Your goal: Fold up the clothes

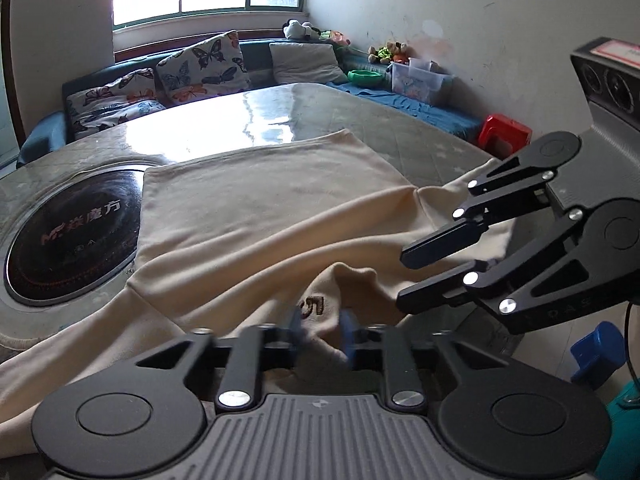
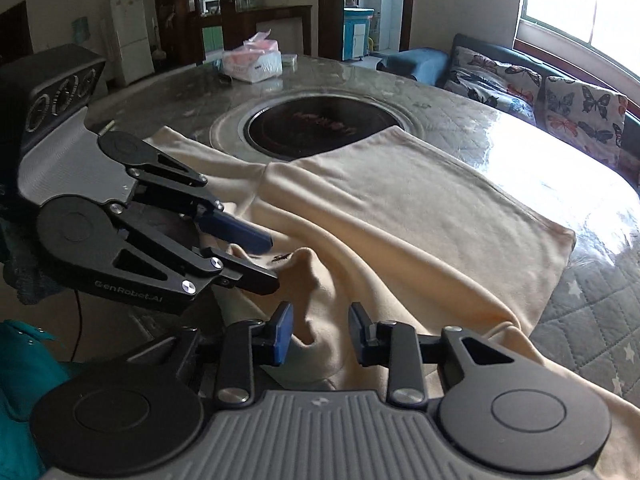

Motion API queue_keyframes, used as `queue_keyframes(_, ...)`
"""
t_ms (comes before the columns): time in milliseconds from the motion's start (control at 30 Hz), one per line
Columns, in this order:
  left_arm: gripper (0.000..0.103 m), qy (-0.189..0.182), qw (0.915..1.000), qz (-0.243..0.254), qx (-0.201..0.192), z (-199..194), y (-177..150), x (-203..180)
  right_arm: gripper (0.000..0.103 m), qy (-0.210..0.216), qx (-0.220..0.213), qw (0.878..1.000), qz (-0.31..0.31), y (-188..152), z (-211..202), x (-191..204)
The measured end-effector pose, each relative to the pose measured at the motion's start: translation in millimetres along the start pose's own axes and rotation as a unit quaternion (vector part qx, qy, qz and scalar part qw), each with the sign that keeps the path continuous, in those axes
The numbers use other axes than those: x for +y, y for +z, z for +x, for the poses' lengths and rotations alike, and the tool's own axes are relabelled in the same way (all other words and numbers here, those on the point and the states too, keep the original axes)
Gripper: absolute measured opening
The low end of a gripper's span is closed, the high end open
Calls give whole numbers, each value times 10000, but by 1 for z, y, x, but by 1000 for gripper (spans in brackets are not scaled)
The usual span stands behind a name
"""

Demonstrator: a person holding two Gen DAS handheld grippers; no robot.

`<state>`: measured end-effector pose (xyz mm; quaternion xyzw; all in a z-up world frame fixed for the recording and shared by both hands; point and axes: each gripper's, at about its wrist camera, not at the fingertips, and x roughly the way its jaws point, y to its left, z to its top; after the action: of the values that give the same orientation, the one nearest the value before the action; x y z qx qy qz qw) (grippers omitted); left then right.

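A cream garment [image 1: 248, 208] lies spread on the round table, rumpled at its near edge, with a small dark embroidered mark [image 1: 312, 306]. It also shows in the right wrist view [image 2: 400, 208]. My left gripper [image 1: 322, 334] is open, its blue pads either side of a raised fold at the near edge. My right gripper [image 2: 320, 334] is open with a cloth ridge between its jaws. Each gripper shows in the other's view: the right one [image 1: 404, 280] and the left one [image 2: 272, 260], close together over the same bunched edge.
A round black cooktop [image 1: 68, 236] is set into the glass table [image 1: 256, 116], partly under the garment. A tissue pack [image 2: 252, 60] sits at the far side. A sofa with butterfly cushions [image 1: 200, 68] and a red stool [image 1: 506, 134] stand beyond.
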<state>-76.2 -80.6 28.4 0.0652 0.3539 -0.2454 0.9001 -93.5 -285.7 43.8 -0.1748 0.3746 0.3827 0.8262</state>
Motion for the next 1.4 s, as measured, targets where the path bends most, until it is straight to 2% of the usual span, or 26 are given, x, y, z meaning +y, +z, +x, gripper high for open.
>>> queue_keyframes(67,8,13,10000,39,-83,-4,-1,-1,22,-14,47,10000,-36,-1,4,1)
queue_keyframes(267,6,-97,9989,59,-451,-30,-3,-3,6,-241,20,9996,-120,-7,1,5)
queue_keyframes(367,6,-164,9984,102,-538,-42,-7,-4,4,-243,-92,9995,-187,-10,-11,8)
queue_keyframes(467,6,-249,9983,123,-507,-51,-14,-2,4,-177,-96,9993,-320,-13,-23,14)
queue_keyframes(533,3,-337,9982,154,-467,-53,-20,-1,3,-89,-28,9990,-429,-17,-30,19)
queue_keyframes(700,3,-399,9986,207,-271,-49,-26,0,4,219,184,9981,-545,-24,-34,28)
queue_keyframes(867,4,-420,9975,117,-558,-62,-15,9,5,271,-35,9990,-362,-16,-50,19)
queue_keyframes(1033,5,-251,9968,-193,-741,-56,4,19,9,-201,-234,9995,-92,-3,-43,-6)
queue_keyframes(1200,5,-272,9974,-460,-488,-19,9,19,12,-532,-82,9982,259,-2,-13,-35)
queue_keyframes(1300,5,-352,9979,-460,-300,-2,5,14,12,-670,154,9969,387,-13,-2,-43)
queue_keyframes(1400,5,-452,9978,-447,-167,5,0,10,18,-785,294,9954,460,-28,-6,-46)
